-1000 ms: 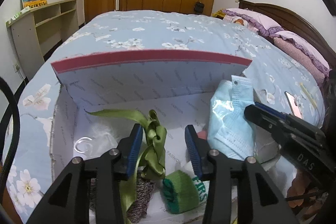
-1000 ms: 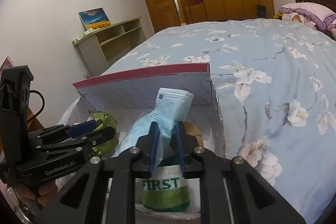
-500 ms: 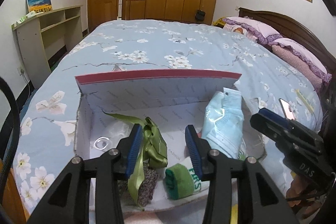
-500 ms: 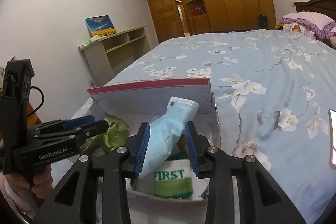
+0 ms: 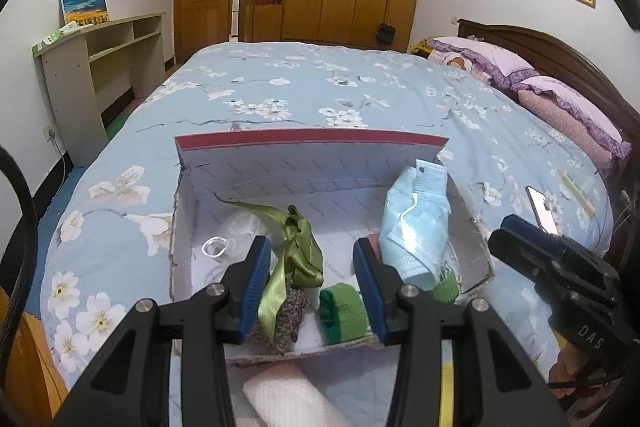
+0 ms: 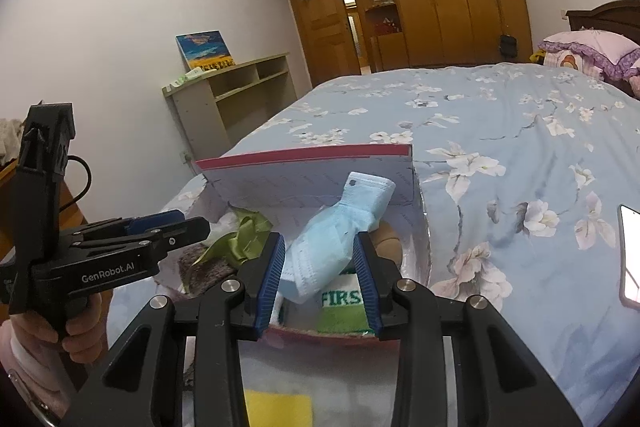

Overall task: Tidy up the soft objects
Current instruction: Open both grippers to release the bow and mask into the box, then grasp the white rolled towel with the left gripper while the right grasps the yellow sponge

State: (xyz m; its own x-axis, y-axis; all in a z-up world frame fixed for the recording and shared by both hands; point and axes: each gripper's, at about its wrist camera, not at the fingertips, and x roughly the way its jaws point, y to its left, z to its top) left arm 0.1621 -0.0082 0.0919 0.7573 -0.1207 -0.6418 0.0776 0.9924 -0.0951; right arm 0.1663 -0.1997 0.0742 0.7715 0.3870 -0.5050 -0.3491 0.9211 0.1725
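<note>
The open box (image 5: 468, 223) sits on the flowered bed (image 5: 320, 87). Inside it lie the pack of blue face masks (image 5: 414, 223), leaning on the right wall, a green ribbon (image 5: 302, 251) and a green sock (image 5: 344, 311). The right tongs (image 6: 320, 267) have just spread apart and grip nothing. The left tongs (image 5: 310, 291) stand part open and empty above the box.
</note>
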